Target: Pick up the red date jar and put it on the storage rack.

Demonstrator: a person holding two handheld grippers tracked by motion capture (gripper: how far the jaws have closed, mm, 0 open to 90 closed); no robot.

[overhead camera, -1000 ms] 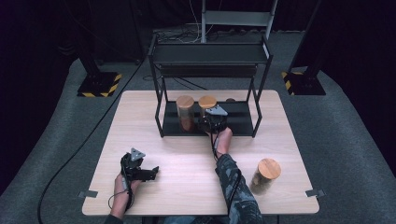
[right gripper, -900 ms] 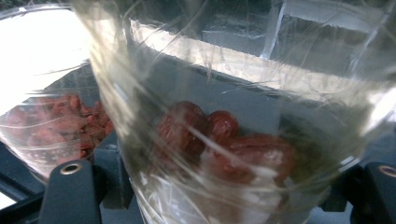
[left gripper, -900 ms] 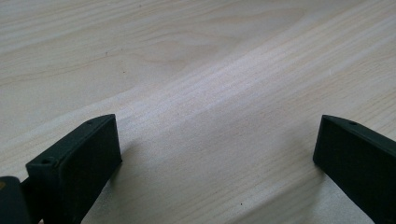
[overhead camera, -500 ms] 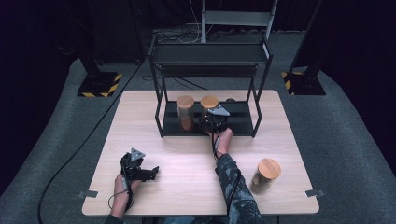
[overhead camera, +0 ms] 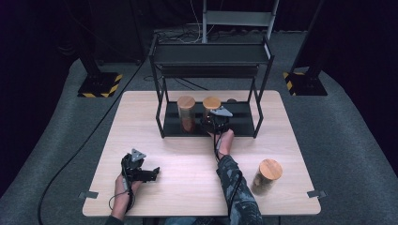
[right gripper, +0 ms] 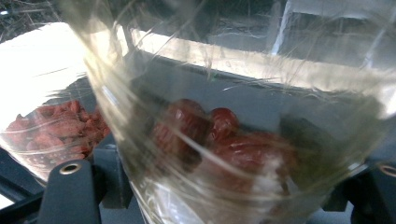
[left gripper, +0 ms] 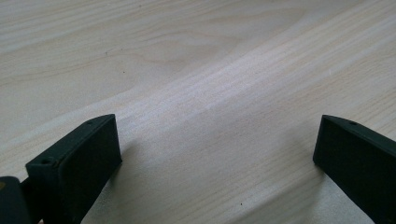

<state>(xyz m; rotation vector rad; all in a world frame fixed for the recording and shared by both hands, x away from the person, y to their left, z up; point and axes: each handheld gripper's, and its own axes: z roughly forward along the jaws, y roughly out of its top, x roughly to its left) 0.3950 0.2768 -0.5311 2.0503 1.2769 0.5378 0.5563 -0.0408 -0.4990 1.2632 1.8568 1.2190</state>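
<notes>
While the right hand-held gripper [overhead camera: 217, 123] reaches forward onto the lower shelf of a black metal rack [overhead camera: 256, 117], its jaws are clenched on a clear jar [right gripper: 233, 140] with a wooden lid. In the right gripper view the jar sits between the two black jaws, pressed on both sides, and dark red dried fruit [right gripper: 219, 140] lies in its bottom. From above, the jar's lid [overhead camera: 211, 102] shows just beyond the gripper, on the rack's bottom shelf.

Just to the left of that gripper stands a second jar [overhead camera: 186, 113] on the same shelf, also wooden-lidded, holding reddish pieces. The two jars stand close together, and whether they touch cannot be told. Behind the gripper, toward the person, the right hand [overhead camera: 224, 140] and patterned sleeve [overhead camera: 237, 187] stretch back across the pale wooden counter [overhead camera: 187, 159]. Off to the right and nearer the person, well apart from the rack, a third jar [overhead camera: 266, 177] with a wooden lid stands on the counter.

Far to the left and near the counter's front edge, the left hand-held gripper [overhead camera: 152, 172] rests low on the counter, released, its jaws wide apart with bare wood between them.
</notes>
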